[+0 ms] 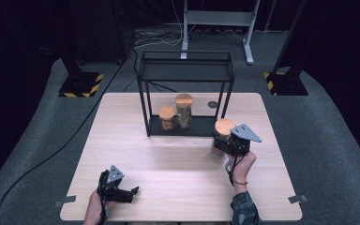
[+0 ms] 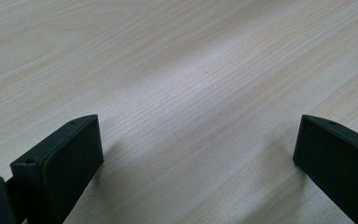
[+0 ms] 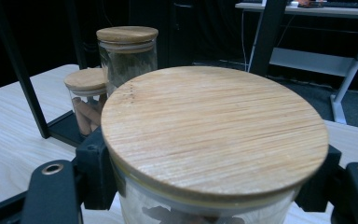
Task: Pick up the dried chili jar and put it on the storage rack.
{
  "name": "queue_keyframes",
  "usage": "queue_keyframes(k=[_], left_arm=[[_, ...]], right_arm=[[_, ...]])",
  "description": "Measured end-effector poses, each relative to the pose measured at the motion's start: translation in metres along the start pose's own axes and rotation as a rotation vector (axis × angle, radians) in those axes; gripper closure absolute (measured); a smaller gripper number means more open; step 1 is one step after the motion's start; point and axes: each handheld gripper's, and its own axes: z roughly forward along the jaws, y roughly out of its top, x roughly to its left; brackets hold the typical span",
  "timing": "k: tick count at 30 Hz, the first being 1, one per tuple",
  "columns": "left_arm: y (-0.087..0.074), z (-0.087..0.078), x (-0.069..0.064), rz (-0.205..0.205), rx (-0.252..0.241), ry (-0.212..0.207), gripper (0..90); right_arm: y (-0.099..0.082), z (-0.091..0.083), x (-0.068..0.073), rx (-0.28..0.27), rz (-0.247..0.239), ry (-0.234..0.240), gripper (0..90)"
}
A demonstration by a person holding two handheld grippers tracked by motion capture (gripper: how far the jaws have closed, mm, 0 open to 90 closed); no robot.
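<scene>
Glass jar (image 3: 205, 205) with a round wooden lid (image 3: 214, 135), squeezed tight between the two black jaws of the right gripper (image 1: 232, 143), one jaw on each side just under the lid. Held at the front right corner of the black metal rack (image 1: 186, 77), over the wooden table (image 1: 168, 164). Past the jaws, on the rack's bottom shelf, a tall jar (image 3: 127, 53) and a short jar (image 3: 87, 100) side by side. Left gripper (image 1: 122, 193) low by the near table edge, jaws spread wide, just bare wood between them.
</scene>
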Motion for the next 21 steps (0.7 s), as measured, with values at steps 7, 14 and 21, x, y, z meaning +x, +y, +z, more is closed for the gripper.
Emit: queue_keyframes(k=[7,14,21], left_arm=[[0.0,0.0,0.0,0.0,0.001,-0.002,0.7],[0.0,0.0,0.0,-0.003,0.0,-0.003,0.7],[0.0,0.0,0.0,-0.004,0.0,-0.005,0.7]], right_arm=[[0.002,0.003,0.002,-0.007,0.001,0.001,24.6],[0.004,0.009,0.004,-0.003,-0.005,0.008,24.6],[0.006,0.013,0.006,-0.002,-0.005,0.011,24.6]])
